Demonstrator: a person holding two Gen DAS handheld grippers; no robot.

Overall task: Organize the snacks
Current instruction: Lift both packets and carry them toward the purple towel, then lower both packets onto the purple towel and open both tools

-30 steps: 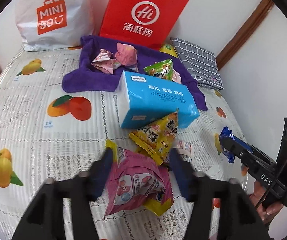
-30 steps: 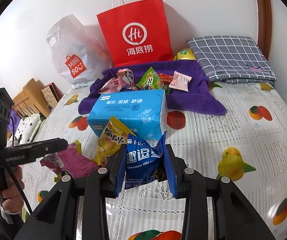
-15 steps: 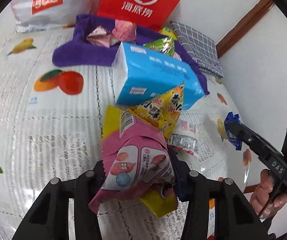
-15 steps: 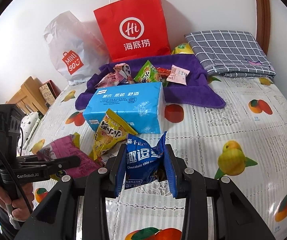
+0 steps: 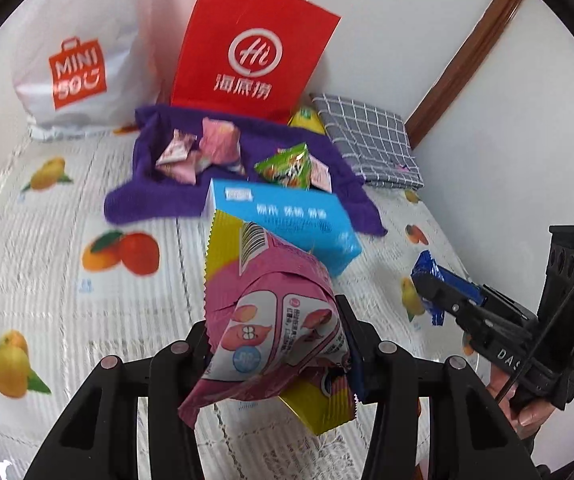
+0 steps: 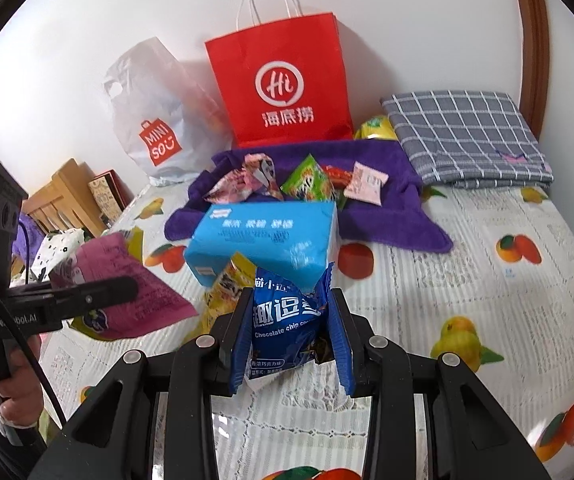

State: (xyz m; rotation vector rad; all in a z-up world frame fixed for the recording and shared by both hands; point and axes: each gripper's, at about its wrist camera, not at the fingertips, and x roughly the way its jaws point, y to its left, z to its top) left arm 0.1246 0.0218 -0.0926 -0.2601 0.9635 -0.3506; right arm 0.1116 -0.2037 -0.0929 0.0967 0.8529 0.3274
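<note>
My left tongs [image 5: 275, 344] grip a pink packet [image 5: 275, 320], held above the bed [image 5: 67, 300] near the blue box [image 5: 287, 220]. My right tongs [image 6: 289, 336] clamp a blue cookie pack [image 6: 287, 320]. More snacks lie on the purple towel [image 6: 387, 200].

A pink packet [image 5: 275, 320] is clamped in the left gripper [image 5: 277, 344], raised above the tablecloth [image 5: 47, 280]; a tissue pack [image 5: 287, 220] lies behind.
</note>
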